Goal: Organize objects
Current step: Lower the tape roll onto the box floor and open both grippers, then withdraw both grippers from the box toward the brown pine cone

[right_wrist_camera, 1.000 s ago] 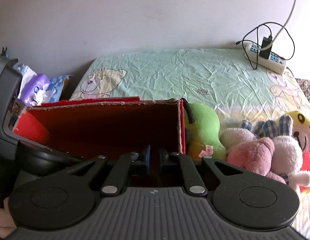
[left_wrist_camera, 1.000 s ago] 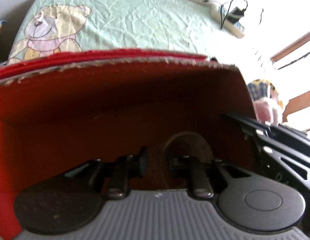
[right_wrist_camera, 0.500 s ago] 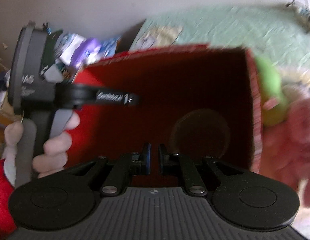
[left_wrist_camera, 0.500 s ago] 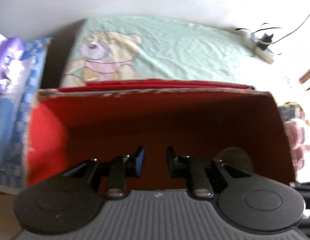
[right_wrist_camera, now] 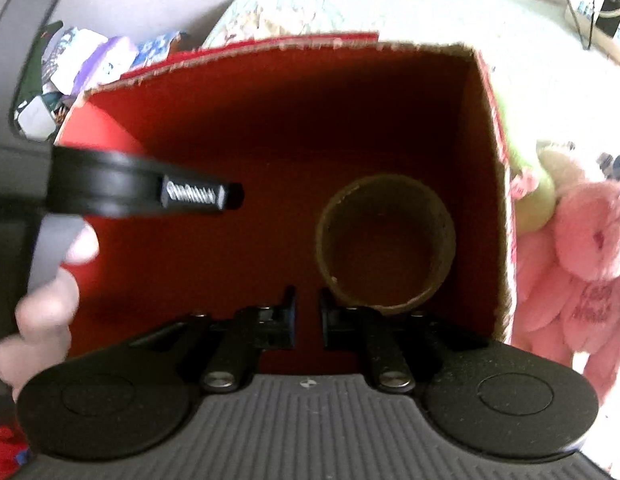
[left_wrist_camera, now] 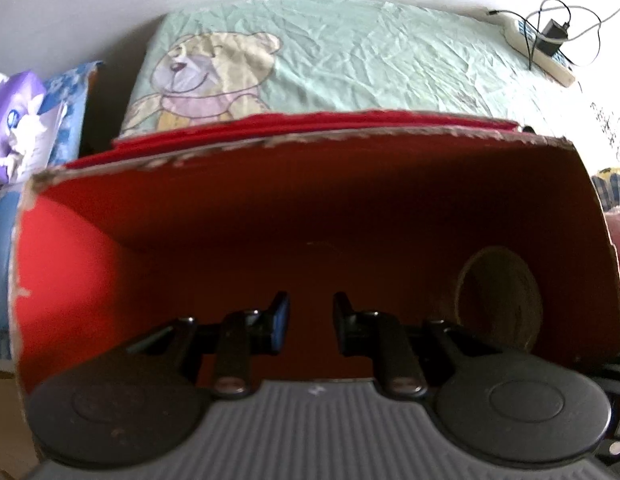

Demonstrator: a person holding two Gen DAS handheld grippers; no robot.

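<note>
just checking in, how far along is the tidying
Done: only a brown ring lies in the red box. In hand: nothing; the left gripper and right gripper hang empty over the box. Left: the pink plush and green plush outside its right wall.

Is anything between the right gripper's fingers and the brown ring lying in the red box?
Nothing visible. The right gripper hangs empty over the open red box, and the brown ring lies on the box floor just beyond its fingers. The left gripper reaches in from the left, clear of that path.
</note>
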